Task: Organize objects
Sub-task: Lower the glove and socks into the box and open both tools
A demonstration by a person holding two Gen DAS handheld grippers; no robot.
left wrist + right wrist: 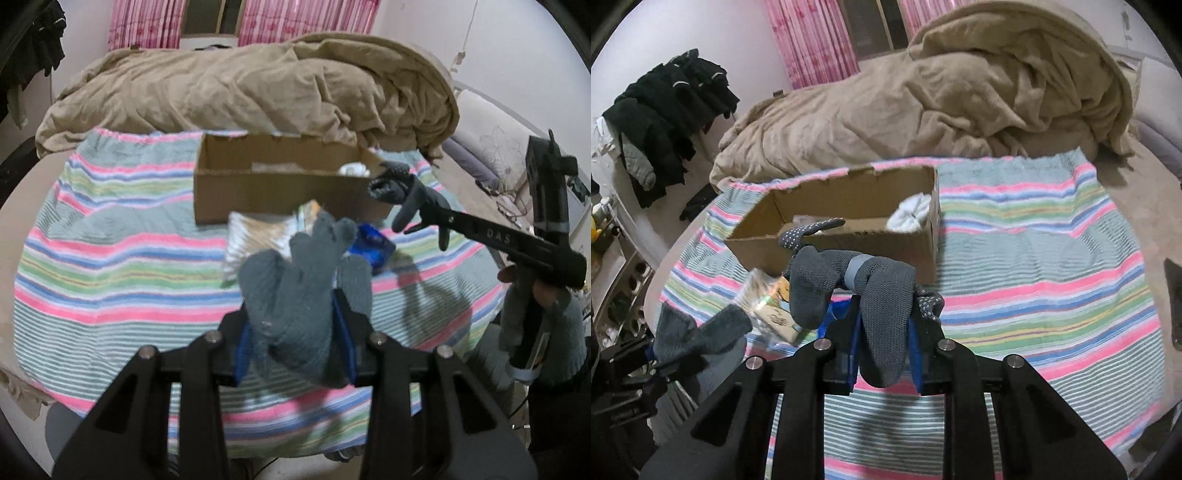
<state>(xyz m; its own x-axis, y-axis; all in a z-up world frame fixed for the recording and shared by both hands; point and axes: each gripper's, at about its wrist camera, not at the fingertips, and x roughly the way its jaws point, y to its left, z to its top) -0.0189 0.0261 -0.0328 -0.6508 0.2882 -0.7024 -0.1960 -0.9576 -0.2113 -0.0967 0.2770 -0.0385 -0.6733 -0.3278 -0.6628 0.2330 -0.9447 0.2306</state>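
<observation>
- My left gripper [295, 325] has its jaws pinching a grey knit glove [299, 280], above the striped cloth [110, 258].
- My right gripper [882, 332] clamps a dotted grey glove [849, 280] beside the cardboard box [849, 236].
- I judge both light and floppy; a mid-body pinch suits.

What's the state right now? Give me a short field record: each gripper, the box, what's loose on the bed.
left gripper: shut on grey knit glove
right gripper: shut on dotted grey gloves, a taped bundle
cardboard box: open, on striped sheet, white cloth inside at one end
loose: clear packet and blue packet on sheet in front of box
behind: tan blanket
</observation>
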